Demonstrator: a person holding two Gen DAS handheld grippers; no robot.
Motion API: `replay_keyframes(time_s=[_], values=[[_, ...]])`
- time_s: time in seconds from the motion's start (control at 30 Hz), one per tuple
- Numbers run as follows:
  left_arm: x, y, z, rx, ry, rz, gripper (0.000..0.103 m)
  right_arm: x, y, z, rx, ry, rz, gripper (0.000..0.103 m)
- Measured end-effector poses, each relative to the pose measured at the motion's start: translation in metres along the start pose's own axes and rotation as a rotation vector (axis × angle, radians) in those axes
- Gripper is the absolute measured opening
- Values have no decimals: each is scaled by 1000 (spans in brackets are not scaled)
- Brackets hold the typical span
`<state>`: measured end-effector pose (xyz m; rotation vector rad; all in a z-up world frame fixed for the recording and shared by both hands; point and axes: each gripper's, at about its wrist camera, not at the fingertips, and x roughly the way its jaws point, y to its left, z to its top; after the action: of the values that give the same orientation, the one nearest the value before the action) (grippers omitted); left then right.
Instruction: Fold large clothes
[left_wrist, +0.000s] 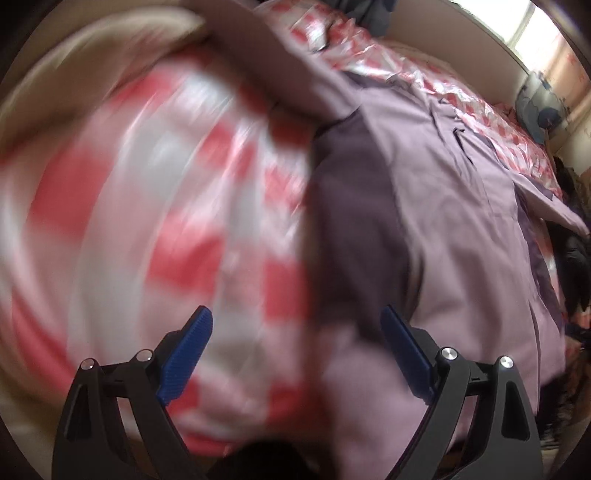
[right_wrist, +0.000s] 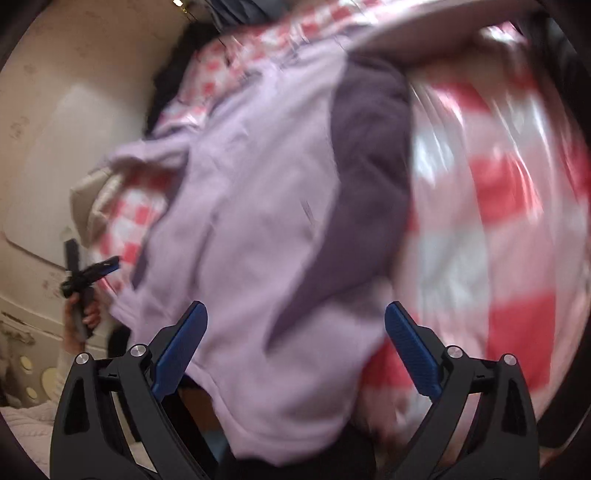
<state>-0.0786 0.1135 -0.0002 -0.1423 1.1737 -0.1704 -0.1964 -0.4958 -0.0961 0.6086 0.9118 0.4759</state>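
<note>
A lilac jacket (left_wrist: 461, 206) with dark purple panels lies spread across the bed's red-and-white checked cover (left_wrist: 122, 206), near its edge, while the left gripper (left_wrist: 295, 354) and right gripper (right_wrist: 295, 350) hover over it, both sets of jaws wide apart and empty.

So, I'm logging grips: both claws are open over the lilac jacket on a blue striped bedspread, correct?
Not quite: the bedspread is pink-and-white checked, not blue striped, as the left wrist view shows. Both claws, left and right, are open over the lilac jacket.
</note>
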Motion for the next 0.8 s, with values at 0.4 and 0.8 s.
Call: replay_keyframes(time_s=[0.4,0.8], values=[[31,-2,-70,-39,208,-27,88,22,30,-29,18,48,31,39],[13,-1,-88,-77,243,21,89,24,60,-9,-9,32,53,52]])
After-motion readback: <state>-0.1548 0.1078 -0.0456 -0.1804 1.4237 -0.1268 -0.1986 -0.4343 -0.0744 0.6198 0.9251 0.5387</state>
